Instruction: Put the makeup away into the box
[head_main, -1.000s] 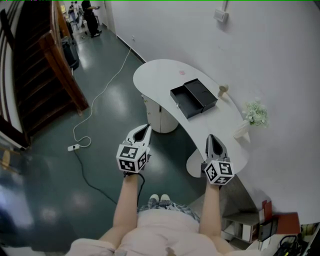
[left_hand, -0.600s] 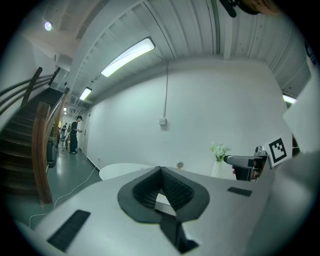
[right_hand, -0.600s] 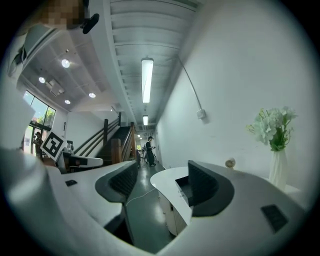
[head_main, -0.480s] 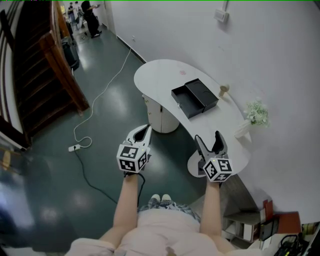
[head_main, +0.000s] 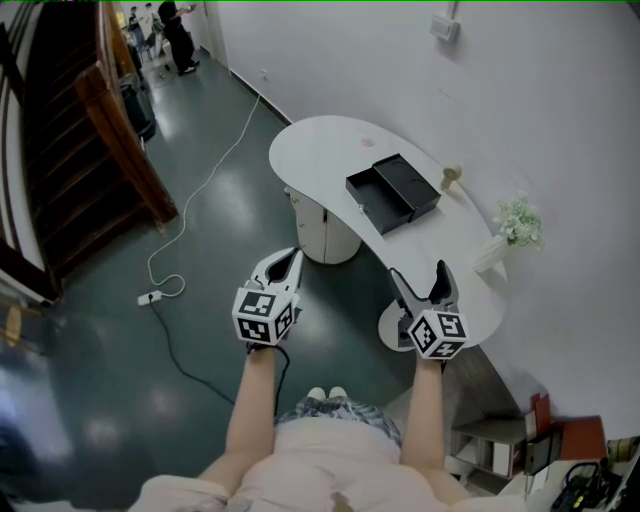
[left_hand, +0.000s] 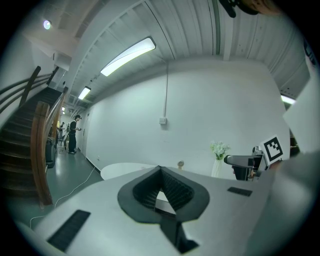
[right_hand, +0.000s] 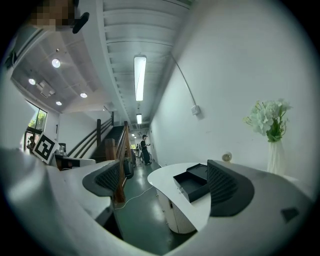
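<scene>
Fingers of right gripper opening wide, nothing btwn them; left gripper pinched shut, empty. Black box sits open on white table, ahead & well apart from both. Small pink item, prob. makeup, just beyond. Best approach: close in w/ jaws wide, level.

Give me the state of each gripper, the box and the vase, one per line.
Left gripper: shut, empty.
Right gripper: jaws opening, nothing between them.
Box: open on the table, looks empty.
Vase: upright, holding flowers.
</scene>
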